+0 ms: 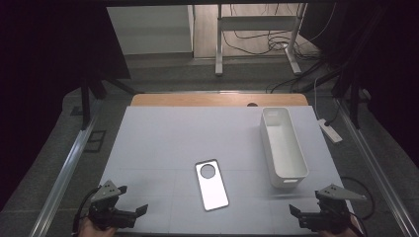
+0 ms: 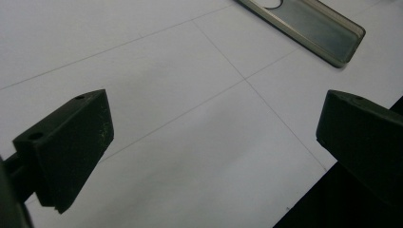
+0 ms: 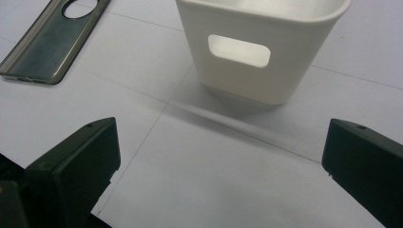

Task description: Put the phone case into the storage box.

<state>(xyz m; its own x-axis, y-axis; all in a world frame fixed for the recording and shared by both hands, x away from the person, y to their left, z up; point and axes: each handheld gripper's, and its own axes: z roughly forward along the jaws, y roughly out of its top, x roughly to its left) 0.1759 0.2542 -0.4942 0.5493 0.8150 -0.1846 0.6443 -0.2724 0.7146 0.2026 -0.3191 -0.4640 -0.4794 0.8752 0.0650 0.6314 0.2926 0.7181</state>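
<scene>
A clear phone case (image 1: 212, 184) with a round camera hole lies flat in the middle of the white table; its corner shows as the case (image 2: 309, 26) at the top right of the left gripper view and as the case (image 3: 50, 40) at the top left of the right gripper view. A long white bin (image 1: 282, 145) with a handle slot stands to the right, its near end (image 3: 259, 52) straight ahead of my right gripper. My left gripper (image 1: 129, 214) rests open at the near left edge. My right gripper (image 1: 302, 216) is open at the near right, nothing between its jaws.
The white table sheet (image 1: 163, 143) has a wooden strip along its far edge. Metal rails run down both sides. A desk frame and loose cables (image 1: 276, 42) sit on the floor beyond. A white power strip (image 1: 330, 131) lies off the table's right side.
</scene>
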